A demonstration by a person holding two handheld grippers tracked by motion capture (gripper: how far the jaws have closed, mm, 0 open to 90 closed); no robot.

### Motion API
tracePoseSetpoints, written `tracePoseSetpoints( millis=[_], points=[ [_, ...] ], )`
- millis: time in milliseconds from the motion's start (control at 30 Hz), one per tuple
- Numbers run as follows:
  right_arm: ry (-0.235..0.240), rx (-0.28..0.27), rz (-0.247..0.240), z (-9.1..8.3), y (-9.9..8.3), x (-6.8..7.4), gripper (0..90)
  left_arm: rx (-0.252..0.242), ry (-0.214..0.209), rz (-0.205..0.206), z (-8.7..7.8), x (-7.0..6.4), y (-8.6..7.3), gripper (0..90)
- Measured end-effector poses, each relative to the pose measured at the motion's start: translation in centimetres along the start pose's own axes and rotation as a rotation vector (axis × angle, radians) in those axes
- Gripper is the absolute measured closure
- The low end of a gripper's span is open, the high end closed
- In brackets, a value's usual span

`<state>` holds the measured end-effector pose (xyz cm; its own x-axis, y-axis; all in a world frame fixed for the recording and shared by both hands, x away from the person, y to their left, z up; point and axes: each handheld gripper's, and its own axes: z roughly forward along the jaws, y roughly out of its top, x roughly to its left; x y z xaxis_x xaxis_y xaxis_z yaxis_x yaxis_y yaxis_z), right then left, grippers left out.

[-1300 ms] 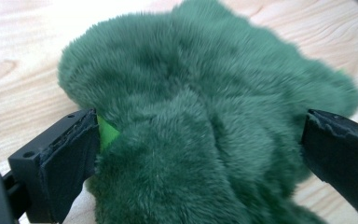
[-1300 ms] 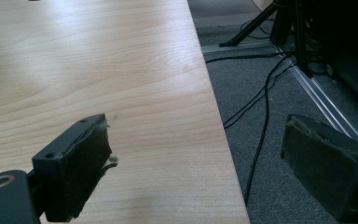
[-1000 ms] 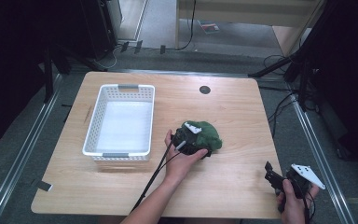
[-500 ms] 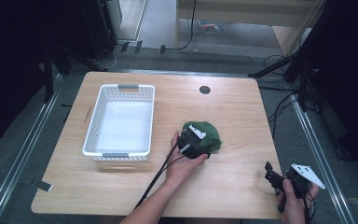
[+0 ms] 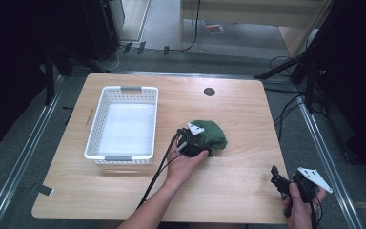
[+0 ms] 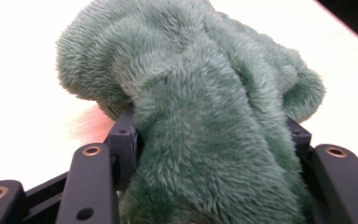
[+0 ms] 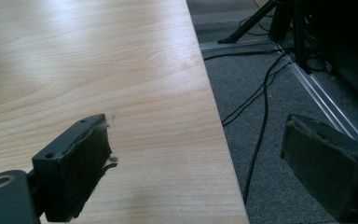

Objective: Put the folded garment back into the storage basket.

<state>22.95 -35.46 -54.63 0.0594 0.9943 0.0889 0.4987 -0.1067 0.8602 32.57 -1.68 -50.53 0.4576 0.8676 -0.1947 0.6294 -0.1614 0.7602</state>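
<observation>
A white perforated basket is standing empty on the left half of the desk. Just to its right, near the desk's middle, a green fleecy cloth is lying bunched in a soft heap. It is being gripped by the left gripper, whose jaws are being closed on a thick fold of the pile at the heap's near edge. The cloth is judged light, limp and compressible, with nothing fragile about it; it is likely to sag and trail when lifted, so a deep bite through a bunched fold is being favoured over a loose corner. At the desk's right front corner the right gripper is being held idle, its jaws spread wide over the edge with nothing between them.
</observation>
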Motion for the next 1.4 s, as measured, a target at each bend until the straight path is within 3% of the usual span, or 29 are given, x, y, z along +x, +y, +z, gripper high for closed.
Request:
tracePoseSetpoints(
  millis=[333,733,1133,1400],
  points=[
    [-0.003,0.001,0.000,0.0,0.0,0.1,8.1,-0.067,-0.060,0.006,-3.9,0.5,1.8,42.7],
    [-0.007,0.002,-0.008,0.0,0.0,0.1,8.1,-0.153,-0.072,0.001,-7.7,2.6,3.0,43.2],
    [-0.010,0.000,-0.009,0.0,0.0,0.1,8.1,-0.213,-0.041,-0.024,-10.2,4.8,4.1,44.4],
    [-0.011,0.001,-0.007,0.0,0.0,0.1,8.1,-0.235,0.004,-0.049,-11.6,7.4,4.3,44.5]
  ],
)
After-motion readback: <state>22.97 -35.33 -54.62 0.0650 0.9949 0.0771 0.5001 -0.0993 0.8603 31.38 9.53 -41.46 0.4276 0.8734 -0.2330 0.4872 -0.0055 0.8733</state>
